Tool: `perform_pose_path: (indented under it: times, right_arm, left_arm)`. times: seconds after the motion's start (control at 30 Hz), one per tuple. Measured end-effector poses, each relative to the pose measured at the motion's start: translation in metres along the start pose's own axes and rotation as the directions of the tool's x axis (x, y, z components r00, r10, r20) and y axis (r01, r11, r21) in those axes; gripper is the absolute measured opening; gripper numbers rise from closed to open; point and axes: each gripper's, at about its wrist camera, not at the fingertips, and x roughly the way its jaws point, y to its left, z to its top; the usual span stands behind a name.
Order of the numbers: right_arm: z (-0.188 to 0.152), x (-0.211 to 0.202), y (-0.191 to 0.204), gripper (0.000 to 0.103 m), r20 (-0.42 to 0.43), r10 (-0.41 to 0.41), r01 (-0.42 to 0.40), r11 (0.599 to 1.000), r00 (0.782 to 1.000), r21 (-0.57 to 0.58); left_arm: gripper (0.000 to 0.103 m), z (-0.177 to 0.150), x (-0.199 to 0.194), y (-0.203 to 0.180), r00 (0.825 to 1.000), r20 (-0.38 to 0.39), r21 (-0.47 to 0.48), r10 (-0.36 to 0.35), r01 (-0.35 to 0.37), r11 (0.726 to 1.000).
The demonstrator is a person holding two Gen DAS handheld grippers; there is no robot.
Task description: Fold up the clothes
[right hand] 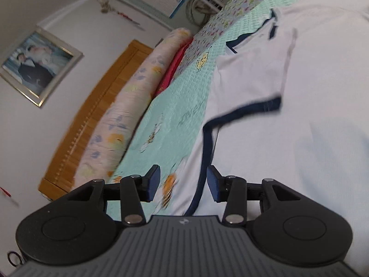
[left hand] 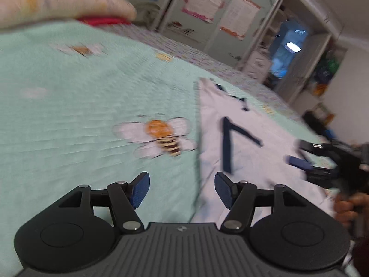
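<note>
Right wrist view — white shirt (right hand: 288,115) w/ one sleeve folded in on bed (right hand: 180,92), both tools (right hand: 183,183) (left hand: 182,190) wide open, empty — rest looks unfolded.

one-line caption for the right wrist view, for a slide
Open right gripper poised over the navy-trimmed edge of a white shirt spread on a mint bee-print bedspread, wooden headboard behind.

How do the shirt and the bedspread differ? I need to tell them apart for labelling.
The shirt is white with navy trim; the bedspread is mint green with bee motifs. The shirt looks smooth, the bedspread quilted. The shirt lies on top; the bedspread lies beneath, covering the bed. Both lie flat.
</note>
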Motion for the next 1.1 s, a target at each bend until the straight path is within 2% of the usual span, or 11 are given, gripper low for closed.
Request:
perform_pose_path:
  times: [0.2, 0.37, 0.43, 0.5, 0.53, 0.63, 0.7, 0.73, 0.77, 0.9, 1.1]
  right_arm:
    - [-0.077, -0.078, 0.011, 0.053, 0.018, 0.002, -0.004, 0.994, 1.0, 0.113]
    - [-0.116, -0.102, 0.004, 0.054, 0.003, -0.057, 0.056, 0.989, 0.998, 0.139]
    - [-0.129, -0.104, 0.001, 0.054, -0.006, -0.071, 0.071, 0.987, 0.997, 0.144]
    - [-0.14, -0.101, 0.004, 0.055, -0.018, -0.082, 0.084, 0.99, 0.996, 0.113]
    - [-0.146, -0.095, 0.01, 0.055, -0.028, -0.086, 0.088, 0.994, 0.996, 0.064]
    - [-0.161, -0.076, 0.032, 0.053, -0.053, -0.101, 0.096, 0.992, 0.993, -0.085]
    - [-0.167, -0.058, 0.051, 0.035, -0.068, -0.12, 0.104, 0.975, 0.99, -0.198]
    - [-0.17, -0.047, 0.059, 0.012, -0.076, -0.132, 0.11, 0.964, 0.988, -0.241]
    - [-0.171, -0.037, 0.064, 0.0, -0.082, -0.136, 0.111, 0.959, 0.987, -0.261]
    - [-0.172, -0.001, 0.07, 0.0, -0.109, -0.102, 0.074, 0.969, 0.989, -0.235]
    - [-0.172, 0.031, 0.057, 0.001, -0.159, -0.046, 0.028, 0.994, 0.986, -0.109]
  left_arm:
    - [0.074, -0.04, -0.035, 0.008, 0.984, -0.102, 0.131, 0.144, -0.131, 0.983]
    - [0.073, -0.053, -0.023, 0.01, 0.984, -0.095, 0.181, 0.151, -0.132, 0.975]
    - [0.06, -0.054, -0.019, 0.005, 0.987, -0.097, 0.202, 0.124, -0.103, 0.974]
    - [0.01, -0.056, -0.016, -0.001, 0.987, -0.116, 0.217, 0.107, -0.08, 0.973]
    - [0.002, -0.056, -0.015, -0.004, 0.987, -0.126, 0.224, 0.098, -0.068, 0.972]
    - [0.001, -0.054, -0.026, -0.01, 0.992, -0.11, 0.192, 0.062, -0.04, 0.981]
    - [0.001, -0.05, -0.035, -0.016, 0.995, -0.091, 0.172, 0.036, -0.02, 0.985]
    - [0.001, -0.046, -0.04, -0.02, 0.997, -0.078, 0.165, 0.023, -0.009, 0.986]
    - [0.001, -0.042, -0.046, -0.024, 0.998, -0.065, 0.157, 0.009, 0.001, 0.988]
    - [0.001, -0.027, -0.068, -0.04, 0.999, -0.012, 0.129, -0.044, 0.045, 0.991]
    - [0.001, -0.015, -0.08, -0.073, 0.994, -0.025, 0.221, -0.11, 0.113, 0.969]
